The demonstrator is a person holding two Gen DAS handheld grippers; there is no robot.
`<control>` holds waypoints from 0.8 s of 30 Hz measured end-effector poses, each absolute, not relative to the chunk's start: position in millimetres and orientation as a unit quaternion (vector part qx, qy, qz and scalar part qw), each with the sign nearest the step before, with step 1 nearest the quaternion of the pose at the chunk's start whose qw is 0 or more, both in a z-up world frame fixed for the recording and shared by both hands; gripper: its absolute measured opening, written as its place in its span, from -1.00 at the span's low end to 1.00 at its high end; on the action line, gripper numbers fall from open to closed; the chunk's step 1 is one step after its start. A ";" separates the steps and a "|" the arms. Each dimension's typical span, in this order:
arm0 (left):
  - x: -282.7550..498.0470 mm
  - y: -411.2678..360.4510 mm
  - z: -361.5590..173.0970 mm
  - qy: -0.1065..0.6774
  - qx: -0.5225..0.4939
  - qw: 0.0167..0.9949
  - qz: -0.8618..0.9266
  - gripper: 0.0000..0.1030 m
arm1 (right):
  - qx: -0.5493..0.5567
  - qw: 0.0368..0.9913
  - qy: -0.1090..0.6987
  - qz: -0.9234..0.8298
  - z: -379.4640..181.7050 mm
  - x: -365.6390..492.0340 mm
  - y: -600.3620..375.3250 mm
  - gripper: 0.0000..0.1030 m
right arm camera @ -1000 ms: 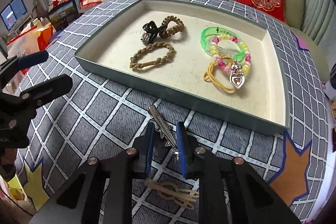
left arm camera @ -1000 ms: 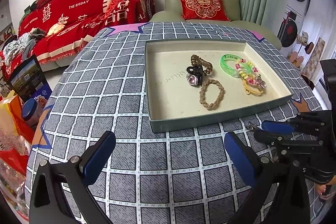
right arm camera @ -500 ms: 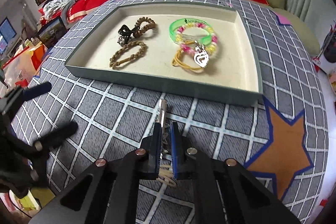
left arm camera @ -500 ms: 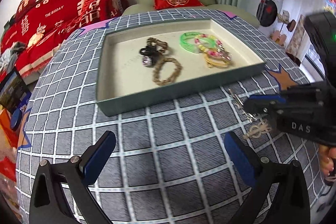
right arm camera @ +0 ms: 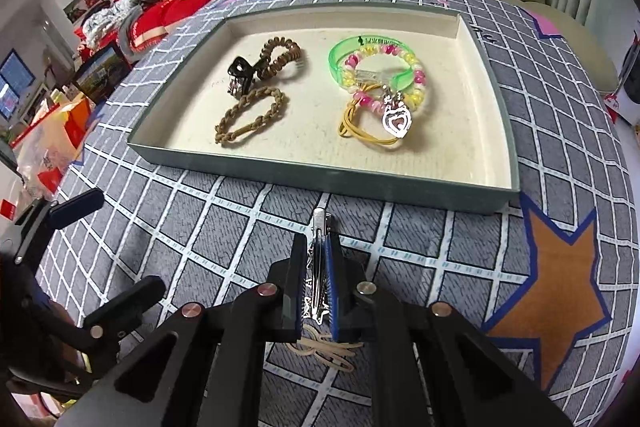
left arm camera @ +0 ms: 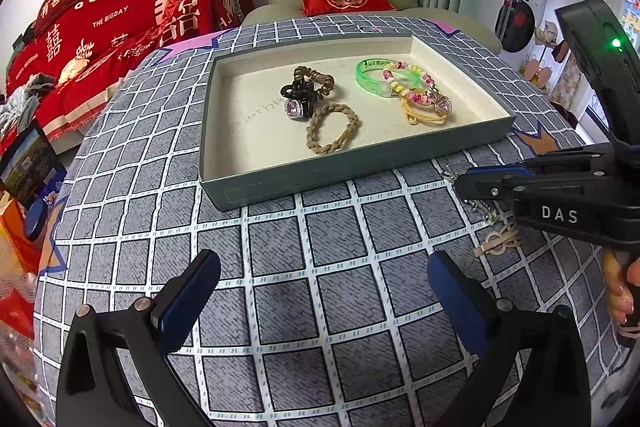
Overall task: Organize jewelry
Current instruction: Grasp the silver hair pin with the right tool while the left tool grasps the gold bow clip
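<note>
Since a second ago, the right gripper (right arm camera: 316, 291) has closed its two fingers onto the silver hair clip (right arm camera: 320, 227) that lay loose between them, and the clip now points straight toward the tray (right arm camera: 280, 173). The clip sits on the grey checked tablecloth (right arm camera: 224, 227), just in front of the tray's near wall, with its tip sticking out past the fingertips. A tangle of pale rubber bands (right arm camera: 324, 349) lies on the cloth beneath the gripper.

The left gripper (left arm camera: 320, 291) hovers over the cloth on the near left, its blue-padded fingers spread wide and holding nothing.

Inside the tray, on the left, lie a black claw clip (right arm camera: 240, 77), a brown coiled hair tie (right arm camera: 280, 57) and a braided brown hair tie (right arm camera: 250, 117). On the right lie a green bangle (right arm camera: 340, 57), a beaded bracelet (right arm camera: 418, 79) with a heart charm (right arm camera: 396, 123), and a yellow hair tie (right arm camera: 360, 133).
</note>
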State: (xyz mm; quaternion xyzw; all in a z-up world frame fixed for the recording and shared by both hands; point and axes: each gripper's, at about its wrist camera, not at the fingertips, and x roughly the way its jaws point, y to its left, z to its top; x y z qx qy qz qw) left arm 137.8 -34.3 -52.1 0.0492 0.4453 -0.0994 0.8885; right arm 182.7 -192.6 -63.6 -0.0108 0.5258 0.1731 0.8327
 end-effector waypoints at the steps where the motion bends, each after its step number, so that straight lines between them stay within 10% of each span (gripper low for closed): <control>1: 137.4 -34.5 -52.5 0.445 0.052 0.888 -0.100 1.00 | -0.011 0.833 0.526 0.173 -64.1 182.7 -191.8 -0.80; 6: 137.6 -33.9 -53.0 0.446 0.053 0.888 -0.099 1.00 | -0.016 0.832 0.526 0.177 -63.0 181.4 -188.5 -0.48; 8: 136.8 -32.0 -52.8 0.445 0.053 0.889 -0.098 1.00 | -0.026 0.833 0.525 0.172 -63.4 180.7 -186.4 -0.06; 12: 136.7 -28.5 -53.3 0.446 0.054 0.888 -0.095 1.00 | -0.035 0.831 0.529 0.169 -66.5 180.7 -183.4 -0.08; 15: 137.9 -30.6 -54.4 0.450 0.056 0.886 -0.097 1.00 | -0.062 0.835 0.526 0.150 -66.7 179.3 -179.7 -0.66; 24: 136.3 -74.6 -59.4 0.454 0.101 0.869 -0.168 1.00 | -0.010 0.847 0.512 0.145 -53.8 174.6 -209.5 -0.73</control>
